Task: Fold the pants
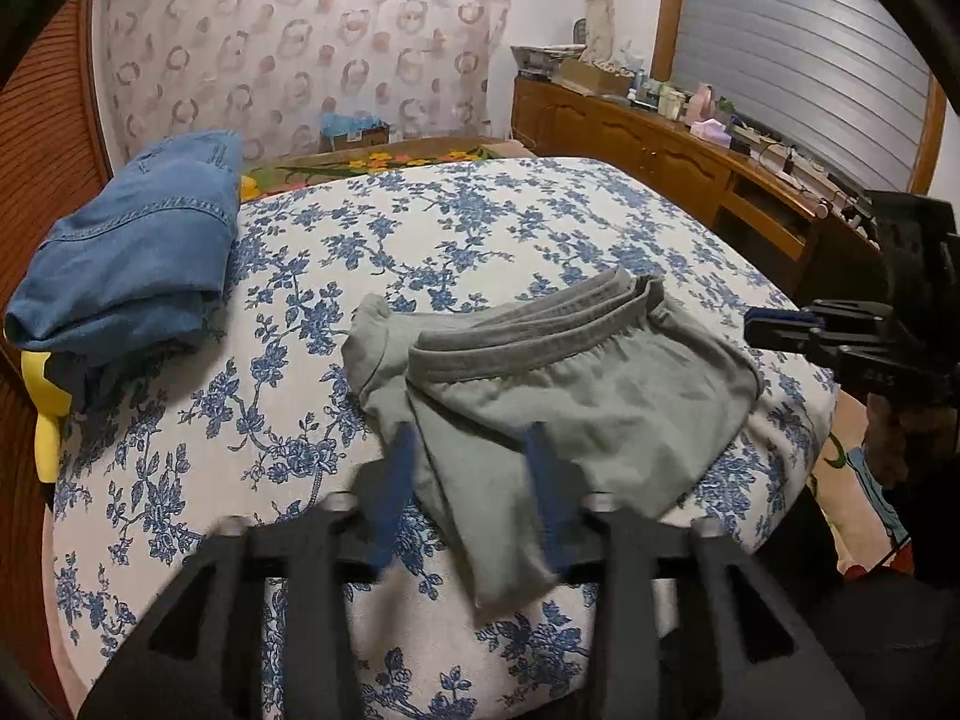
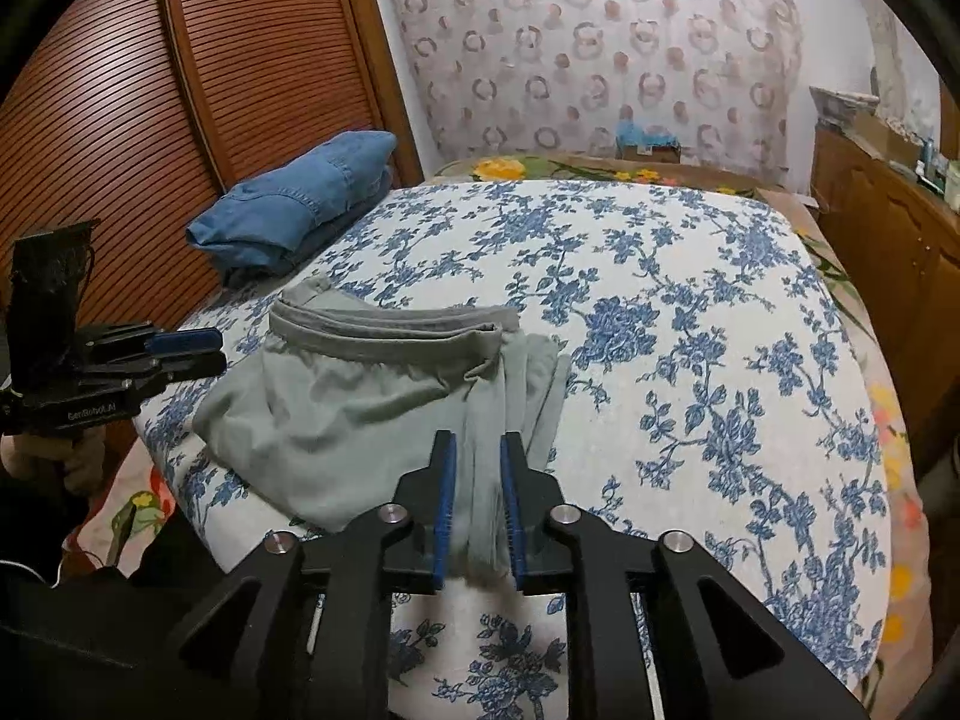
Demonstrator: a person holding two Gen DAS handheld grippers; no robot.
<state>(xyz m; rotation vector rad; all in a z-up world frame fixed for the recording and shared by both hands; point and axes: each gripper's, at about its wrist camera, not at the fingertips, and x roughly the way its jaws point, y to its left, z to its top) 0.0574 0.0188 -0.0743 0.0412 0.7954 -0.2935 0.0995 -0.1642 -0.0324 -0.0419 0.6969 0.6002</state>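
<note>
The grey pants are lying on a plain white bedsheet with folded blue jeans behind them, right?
Not plain: both wrist views show the grey pants on a bedsheet that is white with a blue flower print. The folded blue jeans do lie behind them.

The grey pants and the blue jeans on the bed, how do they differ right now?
The grey pants are thin soft fabric with an elastic waistband; the blue jeans are thick stitched denim. The grey pants lie mid-bed, loosely folded with rumpled edges, between the fingers of the right gripper; the jeans sit as a compact bundle by the wooden slatted door, untouched. Both rest on the floral cover.
</note>
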